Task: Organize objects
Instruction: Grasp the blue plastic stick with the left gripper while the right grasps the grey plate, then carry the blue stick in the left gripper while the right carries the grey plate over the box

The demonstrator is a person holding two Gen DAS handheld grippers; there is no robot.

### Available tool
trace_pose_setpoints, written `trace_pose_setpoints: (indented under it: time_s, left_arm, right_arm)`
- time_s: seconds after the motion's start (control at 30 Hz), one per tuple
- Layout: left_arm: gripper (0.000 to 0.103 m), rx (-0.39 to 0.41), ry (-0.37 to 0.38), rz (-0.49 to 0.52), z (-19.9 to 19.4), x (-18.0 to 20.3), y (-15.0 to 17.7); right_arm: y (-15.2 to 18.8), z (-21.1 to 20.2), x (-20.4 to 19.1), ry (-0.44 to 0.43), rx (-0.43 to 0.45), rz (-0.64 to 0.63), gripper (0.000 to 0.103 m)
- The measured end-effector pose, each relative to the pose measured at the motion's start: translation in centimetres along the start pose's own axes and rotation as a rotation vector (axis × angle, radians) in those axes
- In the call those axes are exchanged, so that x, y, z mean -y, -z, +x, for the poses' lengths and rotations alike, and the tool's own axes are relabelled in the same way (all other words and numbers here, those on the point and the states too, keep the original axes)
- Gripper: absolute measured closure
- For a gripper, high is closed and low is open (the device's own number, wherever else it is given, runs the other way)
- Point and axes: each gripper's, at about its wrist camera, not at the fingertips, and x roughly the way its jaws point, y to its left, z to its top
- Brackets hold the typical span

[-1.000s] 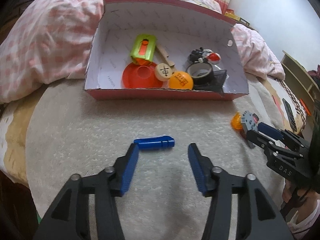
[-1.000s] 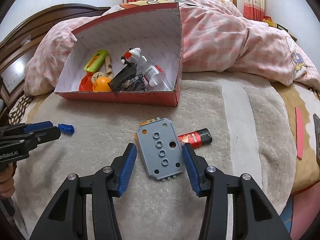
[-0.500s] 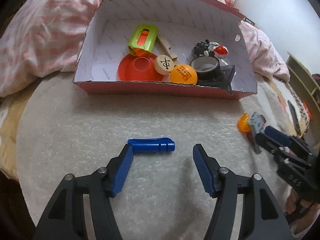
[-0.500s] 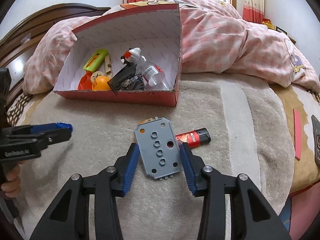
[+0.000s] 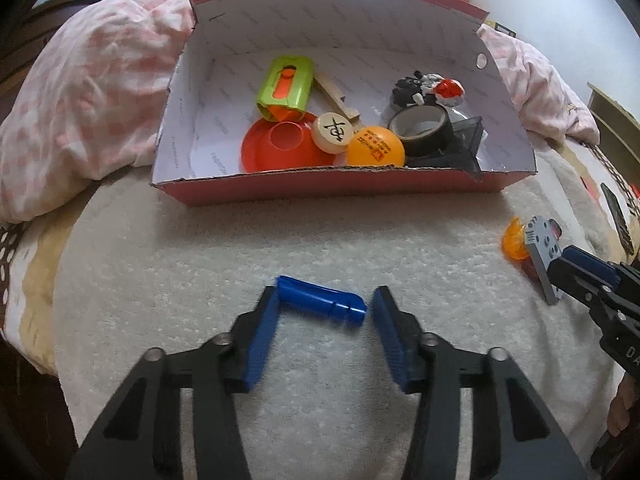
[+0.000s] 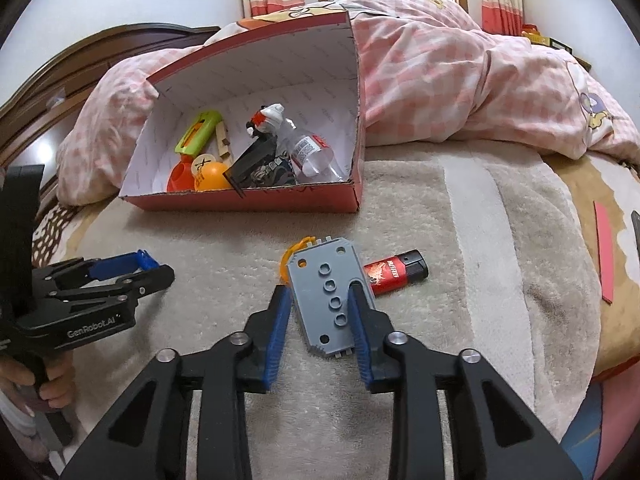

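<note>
A blue plastic cylinder (image 5: 320,306) lies on the beige blanket, crosswise between the pads of my left gripper (image 5: 325,295). Those jaws are closing; the left pad is at the cylinder's end and a small gap shows at the right pad. My right gripper (image 6: 320,292) is shut on a grey studded plate (image 6: 326,280), one pad pressing each long side while the plate rests on the blanket. The red cardboard box (image 5: 332,190) stands open behind, holding several toys. From the left wrist view the right gripper (image 5: 580,276) and the plate (image 5: 542,248) sit at the far right.
A red lighter (image 6: 394,272) lies just right of the plate, and an orange ring (image 6: 290,258) pokes out from under its far corner. A pink checked quilt (image 6: 460,80) is piled behind the box (image 6: 248,202). A hand holds the left gripper (image 6: 158,266).
The right jaws closed from a loose straddle onto the grey plate's sides. The left gripper moved in around the blue cylinder, and its jaws narrowed.
</note>
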Motion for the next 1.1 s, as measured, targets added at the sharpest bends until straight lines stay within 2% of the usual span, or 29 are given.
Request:
trace_pose_setpoints:
  time_s: [0.1,0.27,0.37,0.63,0.8,1.0,1.1]
  left_arm:
    - [0.061,-0.002,0.019,-0.021,-0.1,-0.5,-0.1]
    - [0.061,0.001,0.032,-0.026,-0.5,-0.8,-0.1]
    - [0.061,0.001,0.038,-0.035,-0.7,-1.2,0.0]
    - [0.061,0.004,0.06,-0.031,-0.9,-1.0,0.1]
    - [0.061,0.009,0.07,-0.025,-1.2,-1.2,0.3]
    - [0.061,0.008,0.075,-0.021,-1.2,-1.1,0.3]
    - [0.061,0.006,0.074,-0.02,-1.2,-1.2,0.3]
  right_arm:
    - [0.0,-0.1,0.2,-0.005,0.003,0.01,0.064]
    - [0.2,-0.2,0.0,-0.019,0.006,0.006,0.045]
    - [0.3,-0.2,-0.2,-0.027,0.01,-0.002,0.039]
    - [0.3,0.5,-0.9,0.016,0.0,-0.056,0.038]
    - [-0.1,0.1,-0.5,0.042,0.024,-0.063,0.038]
    - [-0.6,1.1,-1.2,0.044,-0.005,-0.16,0.038]
    - [-0.8,2.1,-1.1,0.053,-0.032,-0.158,0.038]
